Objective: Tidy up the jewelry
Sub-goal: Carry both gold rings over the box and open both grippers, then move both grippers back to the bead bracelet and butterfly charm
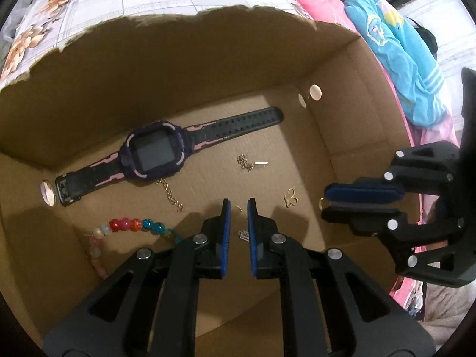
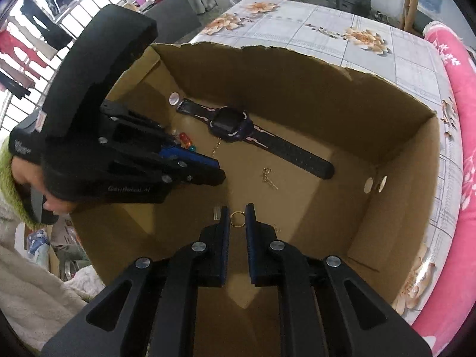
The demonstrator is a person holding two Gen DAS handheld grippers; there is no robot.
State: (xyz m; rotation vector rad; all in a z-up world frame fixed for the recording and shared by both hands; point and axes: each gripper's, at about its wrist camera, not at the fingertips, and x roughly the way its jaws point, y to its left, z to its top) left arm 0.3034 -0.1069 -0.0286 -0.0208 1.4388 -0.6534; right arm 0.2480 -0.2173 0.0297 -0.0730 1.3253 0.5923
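Note:
A cardboard box (image 1: 178,68) holds jewelry: a dark purple and pink smartwatch (image 1: 154,154), a gold chain (image 1: 171,196), a second small gold chain (image 1: 245,162), a gold butterfly charm (image 1: 290,197), a small silver charm (image 1: 244,235) and a coloured bead bracelet (image 1: 128,226). My left gripper (image 1: 238,208) hangs over the box floor with its jaws a little apart and nothing between them. My right gripper (image 2: 238,217) is shut on a gold ring (image 2: 237,219), held above the box floor; it also shows in the left wrist view (image 1: 325,205). The watch (image 2: 235,126) lies beyond it.
The box (image 2: 297,68) stands on a floral cloth (image 2: 327,29). A pink blanket (image 2: 458,89) lies to the right, with blue clothing (image 1: 395,53) on it. The box walls have round holes (image 2: 369,184). A small clear piece (image 2: 216,212) lies on the box floor.

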